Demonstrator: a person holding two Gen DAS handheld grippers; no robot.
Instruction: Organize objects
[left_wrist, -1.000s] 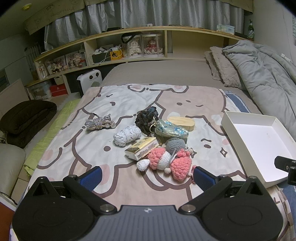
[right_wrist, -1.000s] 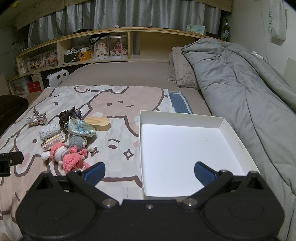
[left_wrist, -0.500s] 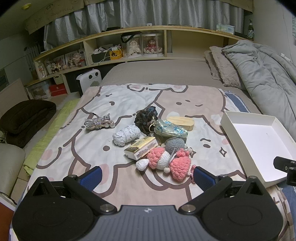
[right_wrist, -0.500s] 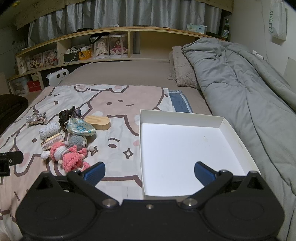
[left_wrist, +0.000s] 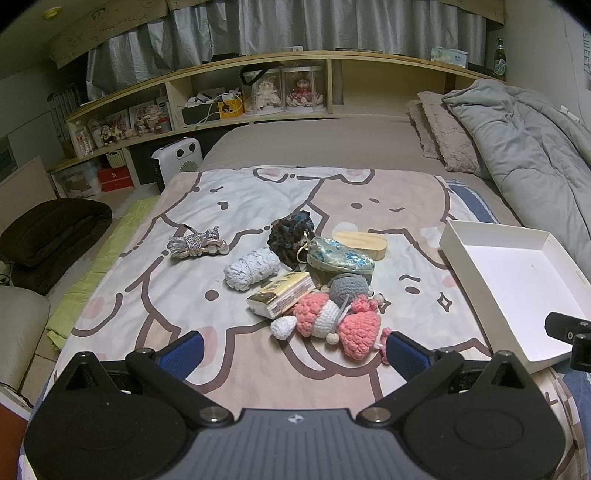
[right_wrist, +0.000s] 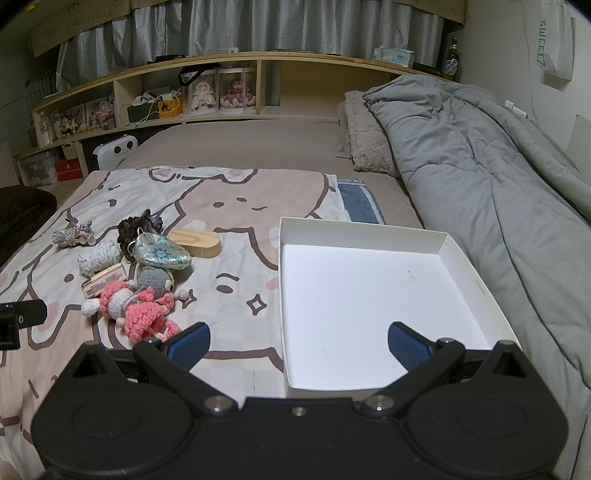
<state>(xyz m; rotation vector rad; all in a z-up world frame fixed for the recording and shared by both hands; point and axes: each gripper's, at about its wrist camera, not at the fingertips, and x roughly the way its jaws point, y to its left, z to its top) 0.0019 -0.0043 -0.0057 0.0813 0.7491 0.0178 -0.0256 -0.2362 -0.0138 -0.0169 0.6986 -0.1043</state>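
Note:
A pile of small objects lies on the cartoon bedspread: pink crochet toys, a grey crochet ball, a small book, a white yarn roll, a floral pouch, a wooden block, a dark yarn clump and a silver cord bundle. An empty white box sits to their right. My left gripper is open and empty, just short of the pink toys. My right gripper is open and empty over the box's near-left edge.
A grey duvet and pillows lie along the right of the bed. A shelf headboard with dolls stands at the back. A dark cushion and a white heater are off the bed's left side.
Both views have barely shifted; the left view has crept slightly toward the pile. Both grippers stay open and nothing on the bed has moved.

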